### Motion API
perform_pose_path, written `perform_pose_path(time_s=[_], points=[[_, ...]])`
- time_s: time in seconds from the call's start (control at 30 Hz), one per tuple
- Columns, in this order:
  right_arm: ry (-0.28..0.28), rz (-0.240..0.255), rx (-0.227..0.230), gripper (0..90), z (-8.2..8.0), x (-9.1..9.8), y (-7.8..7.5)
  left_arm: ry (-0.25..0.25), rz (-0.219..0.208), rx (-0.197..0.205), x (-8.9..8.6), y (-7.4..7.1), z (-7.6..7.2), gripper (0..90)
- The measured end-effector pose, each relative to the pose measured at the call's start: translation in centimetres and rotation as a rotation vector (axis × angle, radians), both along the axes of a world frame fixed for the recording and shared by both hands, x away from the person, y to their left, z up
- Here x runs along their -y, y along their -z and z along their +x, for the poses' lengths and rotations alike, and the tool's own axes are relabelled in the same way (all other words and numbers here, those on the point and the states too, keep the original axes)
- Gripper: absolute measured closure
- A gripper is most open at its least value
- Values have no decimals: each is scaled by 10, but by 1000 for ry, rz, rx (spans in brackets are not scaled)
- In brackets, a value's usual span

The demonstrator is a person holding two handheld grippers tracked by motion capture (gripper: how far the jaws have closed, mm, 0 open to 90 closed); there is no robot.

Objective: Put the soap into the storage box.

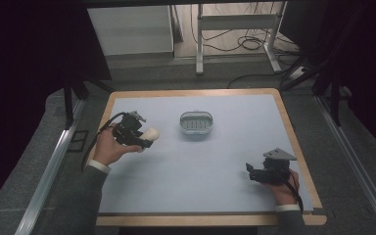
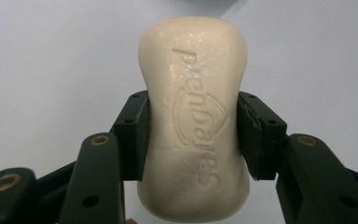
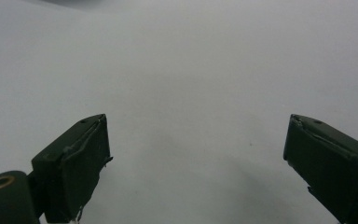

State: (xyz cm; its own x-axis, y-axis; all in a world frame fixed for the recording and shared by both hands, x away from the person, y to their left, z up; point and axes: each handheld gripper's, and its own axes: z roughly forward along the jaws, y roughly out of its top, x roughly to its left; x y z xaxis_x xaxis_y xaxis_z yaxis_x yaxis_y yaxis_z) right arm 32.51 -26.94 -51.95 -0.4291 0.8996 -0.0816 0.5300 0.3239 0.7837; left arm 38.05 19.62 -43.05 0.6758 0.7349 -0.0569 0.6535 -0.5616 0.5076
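The left tongs (image 2: 192,135) pinch one cream-coloured bar of soap (image 2: 194,116) by its two long sides and hold it over the left part of the pale blue counter (image 1: 200,166). The right tongs (image 3: 196,168) are spread wide with nothing in them, low over the counter's right side. The high view shows one small oval grey soap dish (image 1: 196,122) in the middle, and the left gripper view shows letters pressed into the soap.

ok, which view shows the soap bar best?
Left gripper view: the soap bar is close up, embossed lettering readable, clamped at its waist between the left gripper pads. High view shows it small and pale. Right gripper view gives nothing of it.
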Motion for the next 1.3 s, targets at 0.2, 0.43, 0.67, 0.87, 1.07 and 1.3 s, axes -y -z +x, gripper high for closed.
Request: perform_pose_path(time_s=[0.2, 0.43, 0.67, 0.87, 1.07, 1.3], points=[[-2, -5, -1, 66, 0, 0, 1, -2, -5, -1, 3, -1, 4, 495], [-10, -4, 2, 66, 0, -2, 1, 1, -14, 8, 8, -3, 11, 495], [-10, -9, 0, 66, 0, -2, 1, -5, -8, 12, 11, -6, 18, 495], [-11, -13, 0, 66, 0, -3, 1, 3, 5, 15, 17, -8, 26, 495], [-9, -26, -10, 66, 0, -3, 2, 18, 14, 17, 22, -8, 32, 495], [-2, -19, -6, 66, 0, 0, 1, 18, 28, 30, 29, -9, 39, 495]])
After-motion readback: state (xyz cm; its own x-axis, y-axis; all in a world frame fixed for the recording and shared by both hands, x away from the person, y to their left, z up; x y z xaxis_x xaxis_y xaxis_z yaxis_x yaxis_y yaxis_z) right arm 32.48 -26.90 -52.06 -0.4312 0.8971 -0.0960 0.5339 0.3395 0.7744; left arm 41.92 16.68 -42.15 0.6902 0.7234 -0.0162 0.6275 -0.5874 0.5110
